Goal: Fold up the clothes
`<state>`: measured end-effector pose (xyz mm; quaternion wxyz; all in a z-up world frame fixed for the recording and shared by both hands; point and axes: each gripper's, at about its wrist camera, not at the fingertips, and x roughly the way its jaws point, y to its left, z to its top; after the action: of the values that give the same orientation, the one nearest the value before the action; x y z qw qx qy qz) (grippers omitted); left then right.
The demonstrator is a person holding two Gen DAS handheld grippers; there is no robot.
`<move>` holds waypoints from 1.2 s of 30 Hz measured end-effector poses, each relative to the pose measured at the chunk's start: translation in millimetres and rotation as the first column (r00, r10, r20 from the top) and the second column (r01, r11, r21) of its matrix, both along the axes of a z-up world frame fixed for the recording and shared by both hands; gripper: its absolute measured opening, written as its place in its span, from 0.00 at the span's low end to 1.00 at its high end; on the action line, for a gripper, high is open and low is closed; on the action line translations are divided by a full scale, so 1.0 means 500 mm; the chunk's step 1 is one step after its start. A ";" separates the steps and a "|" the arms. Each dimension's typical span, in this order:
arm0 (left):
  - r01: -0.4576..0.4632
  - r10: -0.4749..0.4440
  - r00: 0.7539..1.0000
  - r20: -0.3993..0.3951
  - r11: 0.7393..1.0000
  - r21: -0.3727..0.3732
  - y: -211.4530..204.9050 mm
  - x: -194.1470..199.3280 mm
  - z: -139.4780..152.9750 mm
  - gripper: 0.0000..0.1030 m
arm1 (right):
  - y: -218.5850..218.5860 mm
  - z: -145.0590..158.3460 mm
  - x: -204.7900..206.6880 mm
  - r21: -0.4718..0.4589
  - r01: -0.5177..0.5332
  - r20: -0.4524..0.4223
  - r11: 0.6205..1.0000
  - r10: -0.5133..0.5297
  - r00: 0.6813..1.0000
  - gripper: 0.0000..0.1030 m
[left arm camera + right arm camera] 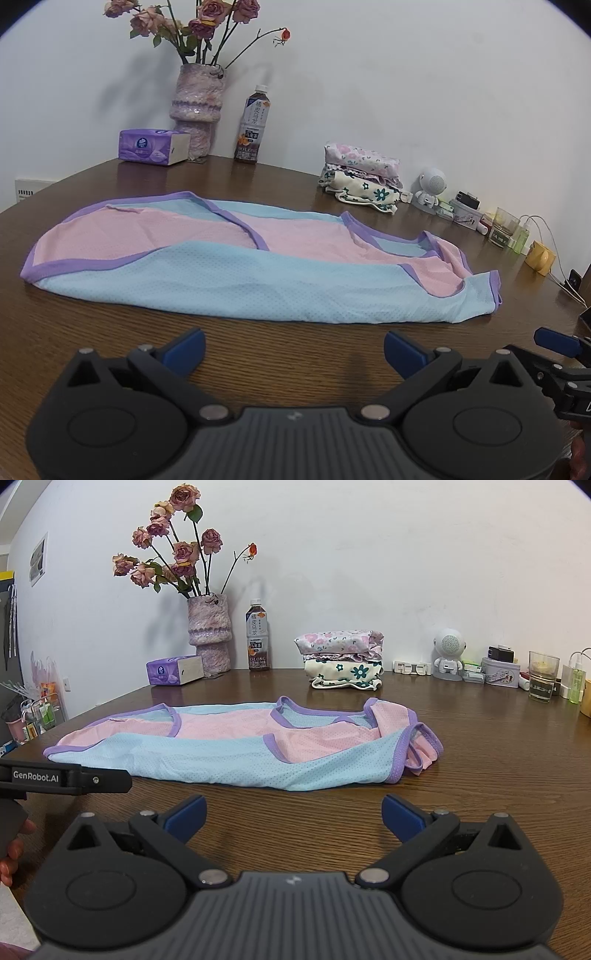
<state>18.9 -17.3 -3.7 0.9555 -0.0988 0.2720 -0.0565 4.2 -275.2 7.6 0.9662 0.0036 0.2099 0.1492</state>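
Garment: a pink and blue mesh top (236, 266) with purple trim is lying flat on the wooden table (110, 350), just ahead of both of my grippers and touching neither.
Long axis: it is running left to right across both wrist views, roughly parallel to the wall (406, 554).
Which way it points: the armholes and neck opening are sitting at the right end, and the hem is trailing off to the left.
Fold state: the blue front panel is lying over the pink one along the near edge; the right end is bunching a little.
Left gripper (294, 349): I am holding its jaws spread wide over bare table, with nothing between the blue pads (188, 349).
Right gripper (293, 818): I am holding it wide open too, gripping nothing; its blue pads (400, 818) are hovering short of the garment's near edge.
Finished pile: a stack of folded floral clothes (341, 659) is resting near the wall, well apart from the top.
Background: a vase of roses (210, 635), a tea bottle (257, 640) and a tissue pack (173, 670) are standing along the back.
Hard to make out: the small clutter (498, 668) at the far right of the table is too tiny for me to name piece by piece.
Cut off: in the left wrist view only part of my right gripper is showing at the right edge; in the right wrist view the left one is entering from the left, with my fingers (11, 849) partly visible behind it.
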 end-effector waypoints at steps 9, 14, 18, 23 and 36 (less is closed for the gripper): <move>-0.001 0.001 1.000 0.000 1.000 -0.001 0.000 0.001 0.000 1.00 | 0.000 0.000 0.000 0.000 -0.002 -0.002 1.000 0.002 1.000 1.00; -0.001 0.001 1.000 0.002 1.000 -0.008 0.004 0.000 0.000 1.00 | 0.000 0.000 0.002 0.000 -0.003 -0.005 1.000 0.003 1.000 1.00; -0.002 0.002 1.000 0.007 1.000 -0.026 0.008 -0.001 0.000 1.00 | 0.000 0.000 0.001 -0.001 -0.003 -0.005 1.000 0.003 1.000 1.00; -0.002 0.002 1.000 0.008 1.000 -0.027 0.008 -0.001 0.000 1.00 | 0.001 -0.001 0.001 0.000 -0.003 -0.007 1.000 0.003 1.000 1.00; -0.002 0.003 1.000 0.013 0.999 -0.043 0.012 -0.003 0.000 1.00 | -0.001 -0.001 0.003 0.003 0.000 -0.011 1.000 0.000 1.000 1.00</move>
<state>17.4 -11.0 -3.8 0.9551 -0.1191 0.2643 -0.0617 5.9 -275.7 6.9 0.9651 0.0057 0.2151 0.1495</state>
